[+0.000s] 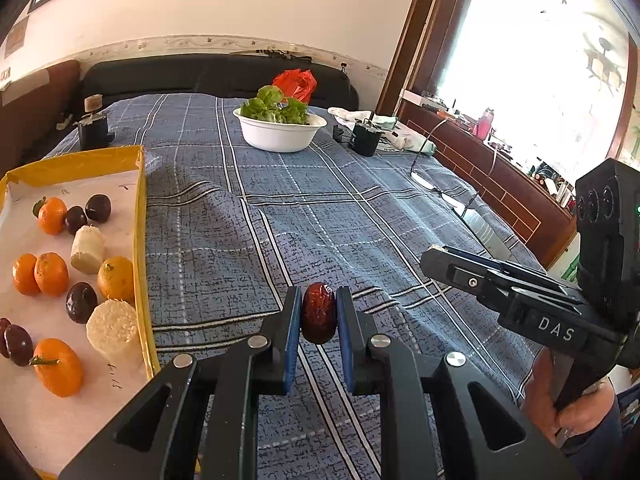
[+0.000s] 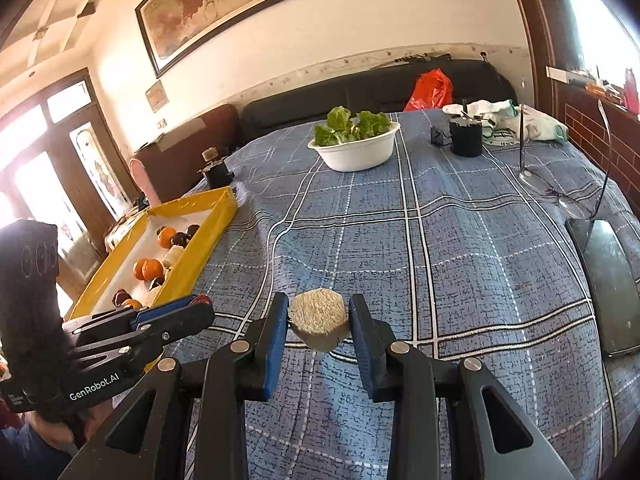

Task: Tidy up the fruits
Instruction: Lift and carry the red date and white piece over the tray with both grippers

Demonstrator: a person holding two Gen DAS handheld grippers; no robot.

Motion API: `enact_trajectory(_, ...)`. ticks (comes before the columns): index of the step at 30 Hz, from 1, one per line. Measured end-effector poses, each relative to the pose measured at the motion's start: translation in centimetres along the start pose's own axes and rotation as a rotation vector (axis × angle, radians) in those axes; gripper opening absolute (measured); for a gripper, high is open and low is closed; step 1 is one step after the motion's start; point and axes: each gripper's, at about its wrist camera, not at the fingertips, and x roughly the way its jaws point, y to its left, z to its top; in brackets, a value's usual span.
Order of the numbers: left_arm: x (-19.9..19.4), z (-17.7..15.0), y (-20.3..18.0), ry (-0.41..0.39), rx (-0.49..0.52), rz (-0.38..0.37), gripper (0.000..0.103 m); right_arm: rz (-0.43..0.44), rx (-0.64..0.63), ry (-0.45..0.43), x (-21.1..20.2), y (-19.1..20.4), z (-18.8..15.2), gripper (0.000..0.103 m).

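My left gripper (image 1: 319,314) is shut on a dark red date (image 1: 318,312), held above the blue plaid cloth (image 1: 340,208). My right gripper (image 2: 319,318) is shut on a pale sugarcane chunk (image 2: 318,316). A yellow-rimmed tray (image 1: 140,216) lies to the left, holding several oranges (image 1: 51,273), dark dates (image 1: 81,302) and sugarcane chunks (image 1: 113,330). The tray (image 2: 200,248) also shows in the right wrist view. The right gripper body (image 1: 520,296) appears at the right of the left wrist view; the left gripper body (image 2: 132,332) shows at the left of the right wrist view.
A white bowl (image 1: 280,132) of lettuce stands at the far middle of the bed, with a red bag (image 1: 296,82) behind it. A black cup (image 2: 465,138), white cloth (image 2: 516,120) and a dark tablet (image 2: 610,284) lie on the right.
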Motion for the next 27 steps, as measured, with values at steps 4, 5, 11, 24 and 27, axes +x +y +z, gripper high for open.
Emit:
enact_trajectory(4, 0.29, -0.14, -0.26, 0.007, 0.004, 0.000, 0.017, -0.008, -0.010, 0.005, 0.17, 0.21, -0.02, 0.034)
enact_trajectory(5, 0.33, -0.10, -0.23, 0.007, 0.006, -0.001, 0.017, -0.008, -0.010, 0.005, 0.19, 0.21, 0.00, 0.034)
enact_trajectory(11, 0.48, -0.10, -0.09, 0.011, 0.007, -0.004, 0.017, -0.009, -0.010, 0.003, 0.16, 0.21, -0.04, 0.034)
enact_trajectory(24, 0.49, -0.13, -0.31, 0.009, 0.015, -0.002, 0.017, -0.007, -0.011, 0.002, 0.19, 0.23, -0.12, 0.034)
enact_trajectory(27, 0.40, -0.12, -0.25, 0.003, 0.012, -0.002, 0.017, -0.011, -0.015, 0.004, 0.23, 0.31, -0.11, 0.034)
